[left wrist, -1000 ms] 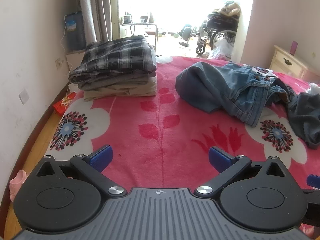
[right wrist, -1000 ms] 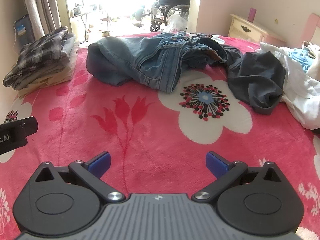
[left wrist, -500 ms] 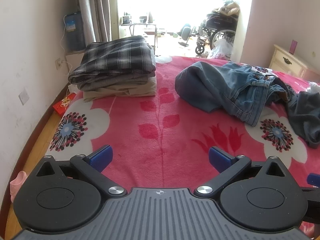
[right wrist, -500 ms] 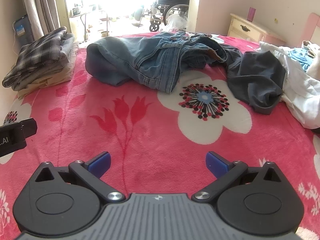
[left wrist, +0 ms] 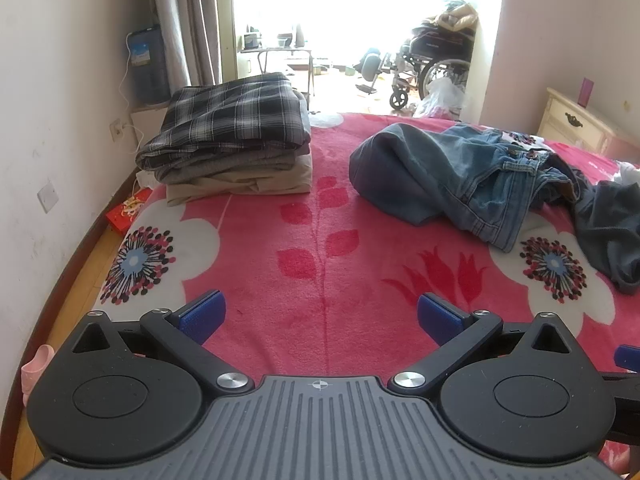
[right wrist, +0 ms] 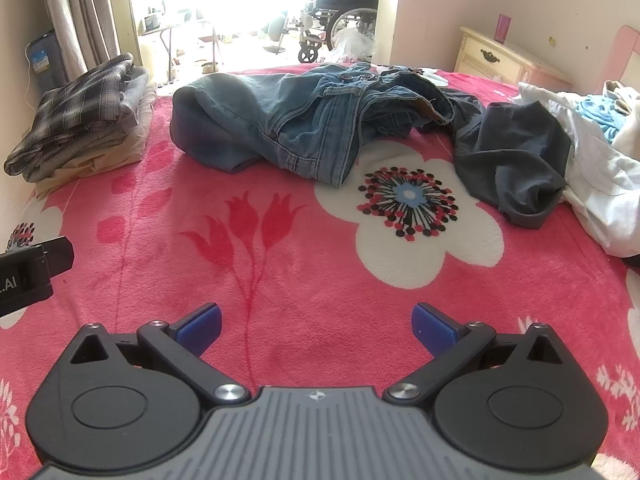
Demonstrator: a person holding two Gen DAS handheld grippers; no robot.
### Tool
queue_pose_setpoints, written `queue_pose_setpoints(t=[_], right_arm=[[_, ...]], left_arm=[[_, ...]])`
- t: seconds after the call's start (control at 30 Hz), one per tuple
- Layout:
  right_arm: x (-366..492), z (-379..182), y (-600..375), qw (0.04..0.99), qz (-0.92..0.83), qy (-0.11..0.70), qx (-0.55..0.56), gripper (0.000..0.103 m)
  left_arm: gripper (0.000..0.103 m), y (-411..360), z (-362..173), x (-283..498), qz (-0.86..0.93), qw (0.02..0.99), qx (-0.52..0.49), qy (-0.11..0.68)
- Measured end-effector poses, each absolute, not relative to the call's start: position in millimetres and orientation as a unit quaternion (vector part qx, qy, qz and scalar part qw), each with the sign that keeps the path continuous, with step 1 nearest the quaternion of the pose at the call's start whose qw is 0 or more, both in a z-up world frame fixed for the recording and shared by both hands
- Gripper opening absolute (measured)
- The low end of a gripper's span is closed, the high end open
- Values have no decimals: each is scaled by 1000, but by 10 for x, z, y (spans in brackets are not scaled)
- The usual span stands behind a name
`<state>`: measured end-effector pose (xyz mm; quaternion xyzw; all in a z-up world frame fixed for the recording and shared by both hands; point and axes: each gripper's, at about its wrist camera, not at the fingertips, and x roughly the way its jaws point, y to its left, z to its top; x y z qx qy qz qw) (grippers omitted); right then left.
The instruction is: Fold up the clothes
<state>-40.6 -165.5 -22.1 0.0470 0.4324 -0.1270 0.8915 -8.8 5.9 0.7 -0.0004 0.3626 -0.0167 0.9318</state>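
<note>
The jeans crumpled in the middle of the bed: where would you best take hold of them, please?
Probably at the hem of the near leg, coming from the front. On the jeans that stitched edge hangs loose toward both claws, while the waistband lies bunched at the back. The right claw is open and faces it.

The right gripper (right wrist: pixel 316 322) hangs over the bed (right wrist: pixel 280 280), jaws wide apart and empty. Crumpled jeans (right wrist: pixel 304 120) lie mid-bed; folded clothes (right wrist: pixel 84 120) are stacked at the left edge.
</note>
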Motion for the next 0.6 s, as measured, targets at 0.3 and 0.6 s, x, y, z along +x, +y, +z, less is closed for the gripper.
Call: queue_pose_setpoints(t=[0.3,0.6], right_arm=[[-398,-242,-1658,890,-128,434,48,103],[-374,-274,-1850,896,-131,422,50,103]], left_arm=[[103,39,-3,-83,-17,932,2,363],[103,-28,1,-23,-34,937,-7,347]])
